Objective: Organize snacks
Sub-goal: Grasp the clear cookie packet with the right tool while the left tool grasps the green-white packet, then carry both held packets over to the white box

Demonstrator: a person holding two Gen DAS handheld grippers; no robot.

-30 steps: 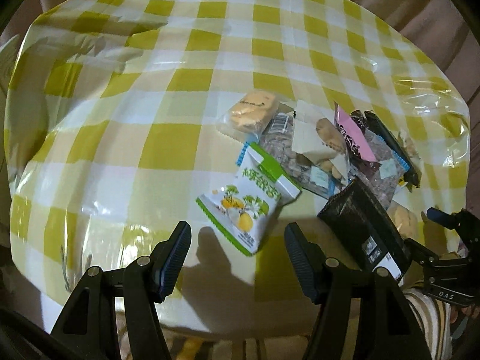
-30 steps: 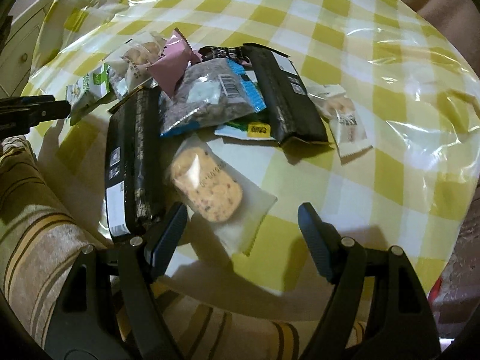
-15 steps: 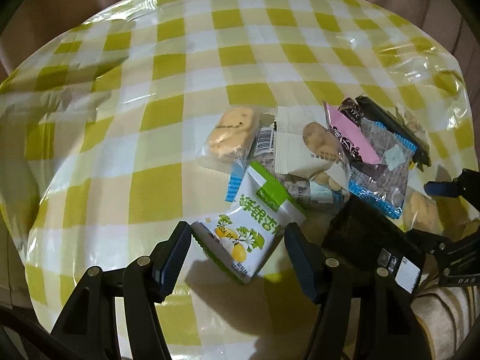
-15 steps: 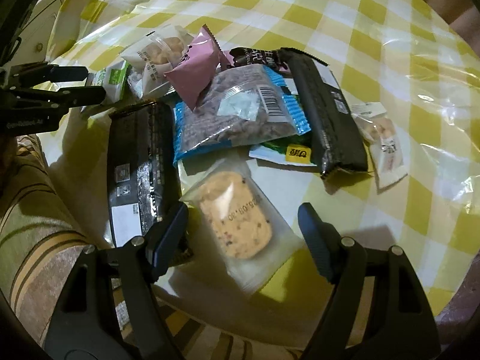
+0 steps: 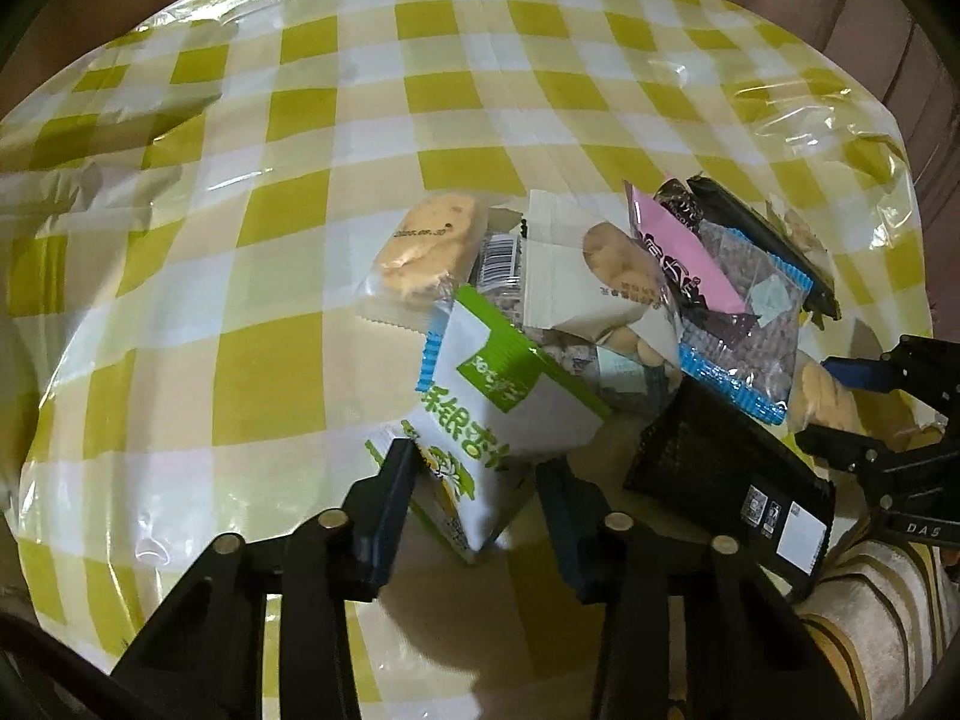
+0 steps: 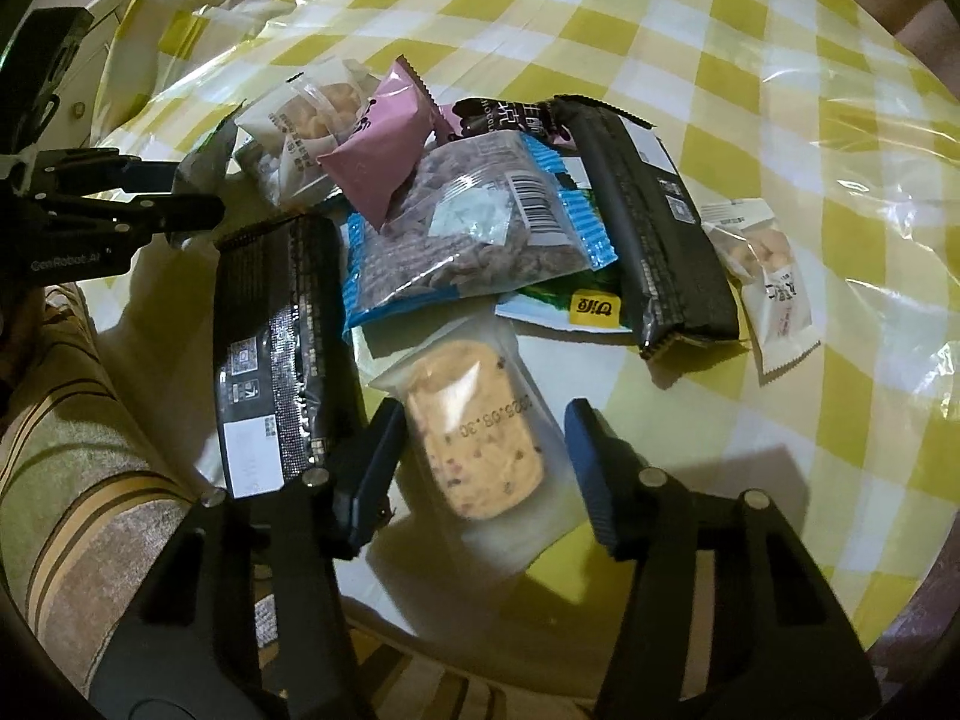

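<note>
A heap of snack packets lies on the yellow-checked table (image 5: 288,360). My left gripper (image 5: 474,459) points down over a green-and-white packet (image 5: 504,414). Its jaws are closing, with the packet's lower end between them and the left finger (image 5: 390,492) over its corner. My right gripper (image 6: 485,414) straddles a clear-wrapped round cookie (image 6: 480,450). Its jaws are closing too, and the fingers (image 6: 588,456) are at the edges of the wrap. I cannot see either pair of pads squeezing.
The heap holds two long black packets (image 6: 270,348) (image 6: 654,228), a blue-edged bag of brown pieces (image 6: 474,228), a pink packet (image 6: 384,150) and white biscuit bags (image 5: 594,282). A further cookie (image 5: 426,246) lies at its left. Striped fabric (image 6: 72,480) borders the table's near edge.
Both grippers sank closer to the table, each over its packet. Both pairs of jaws narrowed in the last half second. The left gripper rolled a little.
</note>
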